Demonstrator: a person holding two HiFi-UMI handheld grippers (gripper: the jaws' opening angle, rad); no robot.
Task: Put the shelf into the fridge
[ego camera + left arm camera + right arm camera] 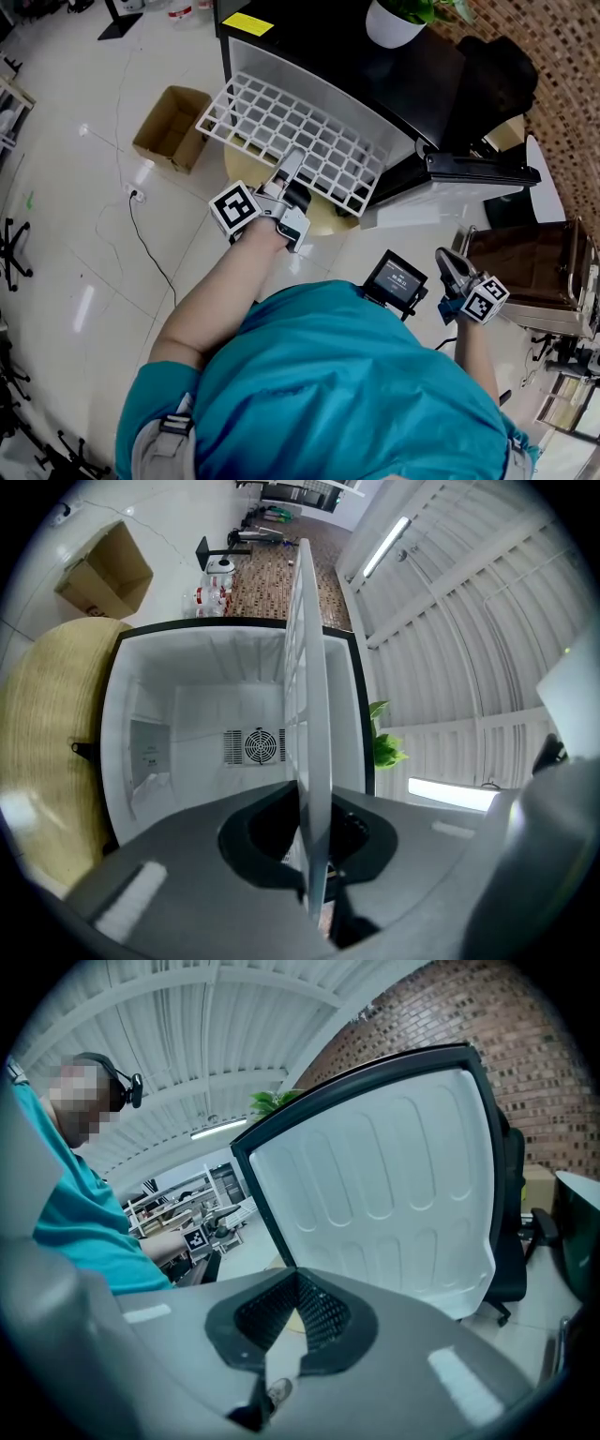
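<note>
The white grid shelf (292,131) hangs tilted in front of the open black fridge (375,66), its far edge at the fridge mouth. My left gripper (289,174) is shut on the shelf's near edge. In the left gripper view the shelf (307,696) stands edge-on between the jaws of the left gripper (308,806), with the white fridge interior and its round fan grille (259,747) behind. My right gripper (451,268) hangs shut and empty at the lower right. In its own view, the right gripper (292,1290) faces the white inner side of the fridge door (384,1185).
The fridge door (480,172) swings open to the right. A cardboard box (172,127) lies on the floor at left, and a round tan tabletop (330,217) sits under the shelf. A potted plant (394,22) stands on the fridge. A small screen device (396,278) is at my chest.
</note>
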